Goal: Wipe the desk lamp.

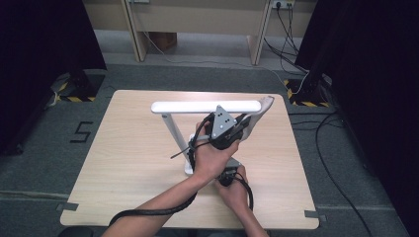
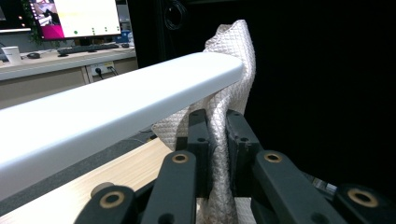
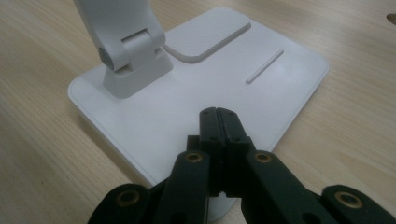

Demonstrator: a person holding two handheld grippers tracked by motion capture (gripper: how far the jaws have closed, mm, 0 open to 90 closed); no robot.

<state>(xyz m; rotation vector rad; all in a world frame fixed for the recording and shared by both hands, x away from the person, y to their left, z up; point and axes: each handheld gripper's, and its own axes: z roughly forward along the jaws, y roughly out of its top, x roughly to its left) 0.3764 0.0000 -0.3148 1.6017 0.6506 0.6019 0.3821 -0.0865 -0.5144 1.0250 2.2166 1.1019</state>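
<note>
A white desk lamp stands mid-table, its long light bar (image 1: 206, 106) level on a slanted arm (image 1: 173, 129). My left gripper (image 1: 236, 127) is shut on a white waffle-weave cloth (image 2: 229, 93), which drapes against the right end of the bar (image 2: 140, 100); the cloth's tip (image 1: 266, 104) pokes out past that end. My right gripper (image 3: 218, 122) is shut with nothing between its jaws, and its tips rest on the lamp's flat white base (image 3: 187, 93), close to the hinge block (image 3: 133, 60). In the high view the right gripper (image 1: 228, 177) sits low beside the base.
The pale wooden table (image 1: 133, 163) has bare surface left of the lamp. Black cables trail from both grippers. Beyond the table are grey floor, wooden desk legs (image 1: 136, 34) and dark curtains on both sides.
</note>
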